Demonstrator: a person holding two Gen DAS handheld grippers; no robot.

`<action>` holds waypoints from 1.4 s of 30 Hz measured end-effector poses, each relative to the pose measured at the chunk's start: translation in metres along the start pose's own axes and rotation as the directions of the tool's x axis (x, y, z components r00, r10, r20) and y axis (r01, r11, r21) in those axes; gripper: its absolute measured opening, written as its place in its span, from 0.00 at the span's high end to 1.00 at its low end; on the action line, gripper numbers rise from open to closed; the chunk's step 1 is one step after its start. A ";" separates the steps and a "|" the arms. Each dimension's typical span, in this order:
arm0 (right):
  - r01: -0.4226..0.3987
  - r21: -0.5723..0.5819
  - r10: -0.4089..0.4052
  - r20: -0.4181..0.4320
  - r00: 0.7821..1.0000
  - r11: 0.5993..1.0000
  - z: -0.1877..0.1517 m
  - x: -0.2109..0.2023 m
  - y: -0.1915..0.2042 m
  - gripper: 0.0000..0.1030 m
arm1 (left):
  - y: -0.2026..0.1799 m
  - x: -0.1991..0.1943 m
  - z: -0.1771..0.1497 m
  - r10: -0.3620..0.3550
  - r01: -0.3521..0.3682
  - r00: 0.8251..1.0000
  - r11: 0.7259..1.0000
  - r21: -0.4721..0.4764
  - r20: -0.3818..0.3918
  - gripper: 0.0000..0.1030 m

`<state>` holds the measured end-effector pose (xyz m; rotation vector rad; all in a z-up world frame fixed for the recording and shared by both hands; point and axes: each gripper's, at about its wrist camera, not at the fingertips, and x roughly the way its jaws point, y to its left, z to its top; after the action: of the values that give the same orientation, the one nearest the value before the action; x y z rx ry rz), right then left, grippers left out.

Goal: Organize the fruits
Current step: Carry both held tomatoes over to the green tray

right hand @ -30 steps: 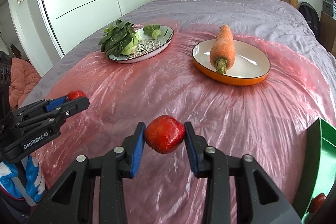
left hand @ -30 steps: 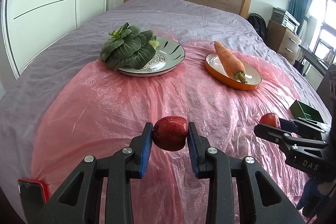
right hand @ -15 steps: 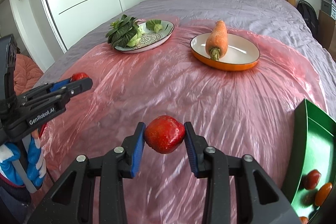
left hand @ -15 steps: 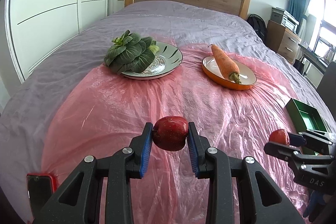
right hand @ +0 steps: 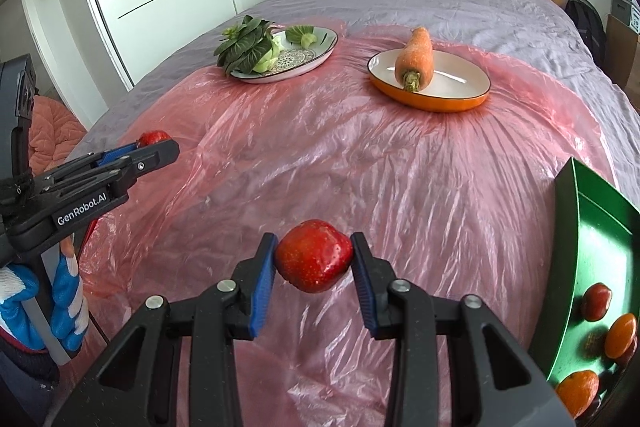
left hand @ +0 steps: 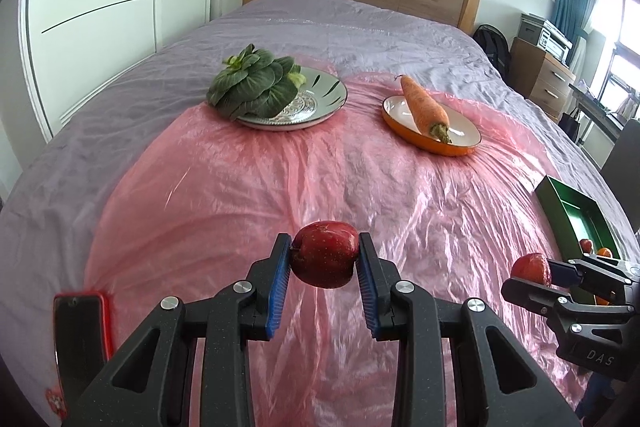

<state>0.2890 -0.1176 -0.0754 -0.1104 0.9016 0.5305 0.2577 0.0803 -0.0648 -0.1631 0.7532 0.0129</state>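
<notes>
My left gripper [left hand: 325, 259] is shut on a dark red apple [left hand: 325, 254], held above the pink plastic sheet [left hand: 280, 187]. My right gripper [right hand: 313, 257] is shut on a brighter red apple [right hand: 313, 255], also off the sheet. Each gripper shows in the other's view: the right one [left hand: 538, 273] at the right edge with its apple [left hand: 530, 267], the left one [right hand: 160, 146] at the left with its apple [right hand: 154, 137]. A green tray [right hand: 588, 227] at the right holds several small red and orange fruits [right hand: 620, 335].
A patterned plate [left hand: 316, 103] with leafy greens [left hand: 252, 87] and an orange dish [left hand: 460, 131] with a carrot [left hand: 424, 105] sit further back on the bed. A red phone [left hand: 80, 327] lies at the near left. A gloved hand [right hand: 60, 307] grips the left tool.
Both grippers have drawn back from the plates with their apples still held. The green tray and its fruits have come further into the right wrist view.
</notes>
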 end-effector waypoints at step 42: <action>-0.030 -0.002 0.030 -0.103 0.994 1.000 -0.064 -0.034 0.034 0.40 | -0.033 -0.065 -0.079 -0.073 0.070 0.993 0.997 -0.036 -0.094 0.73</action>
<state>0.2101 -0.1213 -0.0849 -0.1289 1.0042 0.5581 0.1589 0.0383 -0.0729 -0.2230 0.8421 -0.0505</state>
